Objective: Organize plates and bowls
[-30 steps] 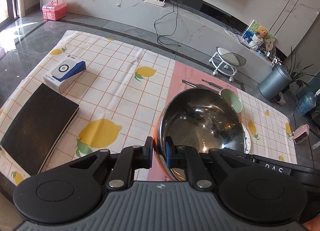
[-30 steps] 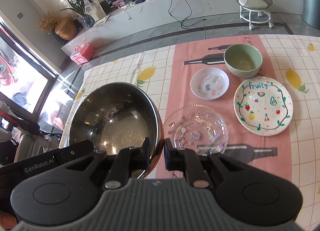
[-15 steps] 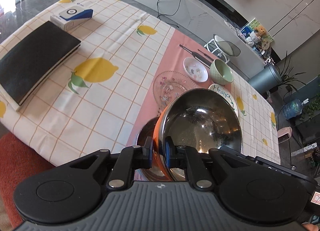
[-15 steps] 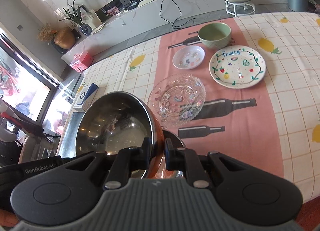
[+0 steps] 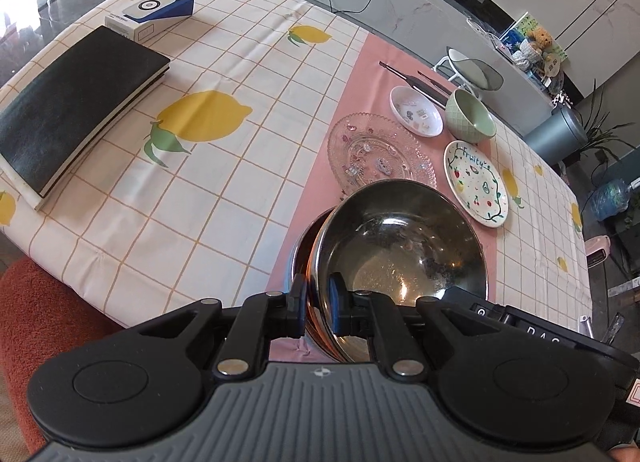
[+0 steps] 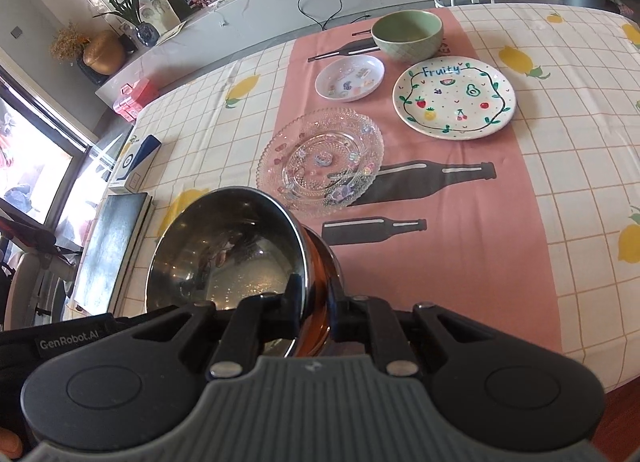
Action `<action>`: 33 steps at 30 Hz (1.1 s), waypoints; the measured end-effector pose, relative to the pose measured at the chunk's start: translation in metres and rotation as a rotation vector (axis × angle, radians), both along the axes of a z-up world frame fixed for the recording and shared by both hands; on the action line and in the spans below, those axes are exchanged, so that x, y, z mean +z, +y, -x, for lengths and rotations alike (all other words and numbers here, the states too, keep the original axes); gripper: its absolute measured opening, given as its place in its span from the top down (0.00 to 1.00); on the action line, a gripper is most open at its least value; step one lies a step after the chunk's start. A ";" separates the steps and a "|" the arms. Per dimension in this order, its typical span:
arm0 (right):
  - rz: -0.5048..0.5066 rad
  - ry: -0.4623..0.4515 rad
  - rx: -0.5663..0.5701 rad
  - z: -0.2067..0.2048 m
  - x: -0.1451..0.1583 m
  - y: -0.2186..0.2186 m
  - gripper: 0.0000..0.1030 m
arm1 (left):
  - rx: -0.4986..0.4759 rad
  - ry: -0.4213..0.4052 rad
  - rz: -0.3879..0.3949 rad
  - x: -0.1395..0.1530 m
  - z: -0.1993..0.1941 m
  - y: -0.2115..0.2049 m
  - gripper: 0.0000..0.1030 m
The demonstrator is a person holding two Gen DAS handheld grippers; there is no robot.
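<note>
Grippers left and right both clamp the steel bowl rim, tilted above the table.

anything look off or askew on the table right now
Only the steel bowl: it is tilted, pinched at its rim by both the left tool and the right tool, over a second bowl's rim. Nothing looks spilled or broken.

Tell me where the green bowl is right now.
The green bowl stands at the far end of the pink runner in the right wrist view, behind the Fruity plate and beside the small white dish.
</note>
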State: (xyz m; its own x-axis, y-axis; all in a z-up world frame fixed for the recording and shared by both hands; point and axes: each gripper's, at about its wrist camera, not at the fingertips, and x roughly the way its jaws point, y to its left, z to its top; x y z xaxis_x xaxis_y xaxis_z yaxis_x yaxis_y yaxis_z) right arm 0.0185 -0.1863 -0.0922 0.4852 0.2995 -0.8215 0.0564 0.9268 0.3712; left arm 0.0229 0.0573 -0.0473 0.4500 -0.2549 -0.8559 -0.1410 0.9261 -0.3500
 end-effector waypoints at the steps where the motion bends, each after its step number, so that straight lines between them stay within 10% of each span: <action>1: 0.001 0.003 0.000 0.000 -0.001 0.000 0.90 | -0.002 0.000 -0.005 -0.001 0.000 -0.001 0.88; 25: 0.012 0.018 0.013 -0.004 -0.010 0.002 0.84 | -0.015 -0.007 -0.049 0.000 -0.002 -0.004 0.86; 33: 0.028 -0.031 0.012 0.000 0.003 -0.004 0.66 | -0.022 -0.081 -0.045 0.017 -0.002 0.004 0.71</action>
